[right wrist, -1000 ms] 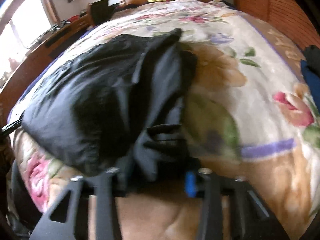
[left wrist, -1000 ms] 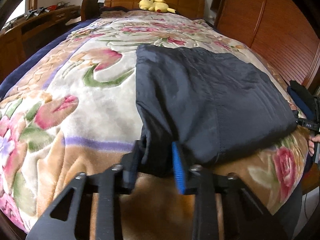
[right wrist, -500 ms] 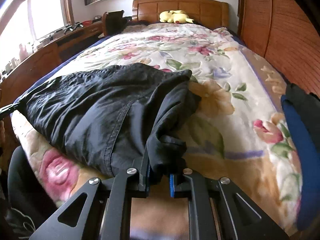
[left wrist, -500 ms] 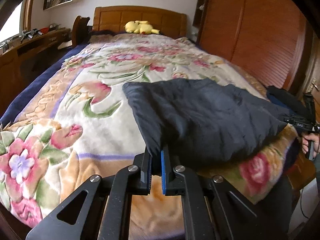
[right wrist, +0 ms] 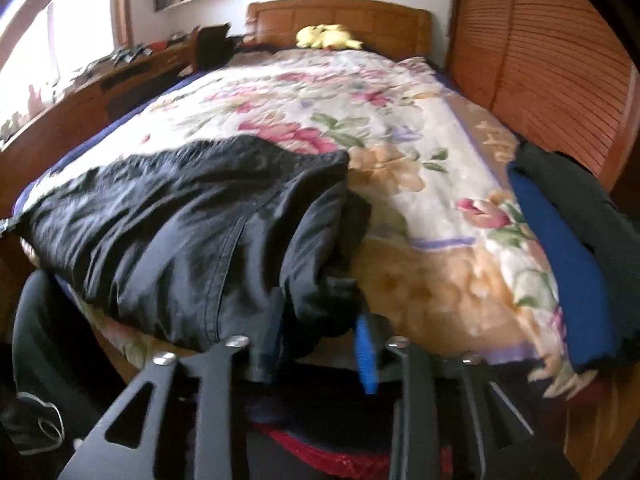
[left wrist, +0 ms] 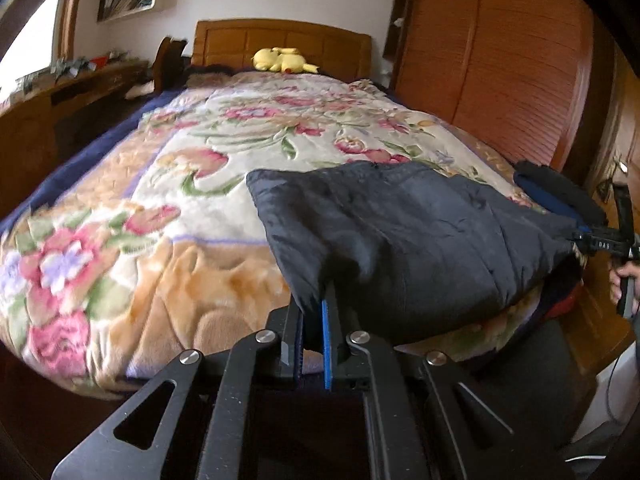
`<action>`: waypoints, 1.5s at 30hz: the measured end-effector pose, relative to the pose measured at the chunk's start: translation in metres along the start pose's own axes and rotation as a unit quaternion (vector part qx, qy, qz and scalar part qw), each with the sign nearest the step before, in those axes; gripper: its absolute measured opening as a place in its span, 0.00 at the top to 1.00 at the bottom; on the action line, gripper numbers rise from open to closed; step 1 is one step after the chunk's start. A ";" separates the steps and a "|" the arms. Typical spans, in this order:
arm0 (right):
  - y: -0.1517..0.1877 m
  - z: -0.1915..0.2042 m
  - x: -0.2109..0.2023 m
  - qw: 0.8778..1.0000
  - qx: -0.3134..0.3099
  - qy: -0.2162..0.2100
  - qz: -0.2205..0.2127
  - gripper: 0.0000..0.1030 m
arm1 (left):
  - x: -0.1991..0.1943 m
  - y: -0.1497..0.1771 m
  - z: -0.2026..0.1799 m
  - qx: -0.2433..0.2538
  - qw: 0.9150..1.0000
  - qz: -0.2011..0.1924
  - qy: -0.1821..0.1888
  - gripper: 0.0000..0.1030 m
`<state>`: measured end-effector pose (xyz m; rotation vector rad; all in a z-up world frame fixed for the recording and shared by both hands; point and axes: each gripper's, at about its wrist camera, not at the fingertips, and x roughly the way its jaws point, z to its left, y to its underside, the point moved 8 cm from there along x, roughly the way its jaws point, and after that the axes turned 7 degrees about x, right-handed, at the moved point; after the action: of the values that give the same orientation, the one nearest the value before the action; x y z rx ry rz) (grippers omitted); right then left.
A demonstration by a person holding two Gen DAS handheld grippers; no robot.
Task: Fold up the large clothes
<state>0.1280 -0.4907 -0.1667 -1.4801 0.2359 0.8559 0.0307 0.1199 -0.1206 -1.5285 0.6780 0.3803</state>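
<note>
A large dark navy garment (left wrist: 404, 236) lies folded on the near end of the floral bedspread (left wrist: 200, 184). My left gripper (left wrist: 316, 320) is shut on its near left corner, lifted a little off the bed. In the right wrist view the same garment (right wrist: 192, 232) bunches at its near right corner between the fingers of my right gripper (right wrist: 320, 332). The jaws stand wider apart there, with a thick wad of cloth between them. The right gripper also shows at the right edge of the left wrist view (left wrist: 616, 240), held by a hand.
A folded blue and black stack of clothes (right wrist: 568, 248) lies on the bed's right edge. A yellow plush toy (left wrist: 282, 60) sits at the headboard. A wooden wardrobe (left wrist: 500, 60) stands on the right, a wooden desk (left wrist: 60, 104) on the left.
Both grippers closed on the garment's near corners and pulled back and up from the bed. The right jaws now stand wider than half a second ago.
</note>
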 end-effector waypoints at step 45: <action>0.027 0.170 0.087 0.991 -0.059 -0.123 0.014 0.43 | -0.004 0.000 -0.013 0.000 1.000 0.012 -0.010 0.93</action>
<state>0.1114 -0.3061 -0.2198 -1.4658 0.0219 1.0809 0.0261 0.1082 -0.1170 -1.5157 0.6816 0.4138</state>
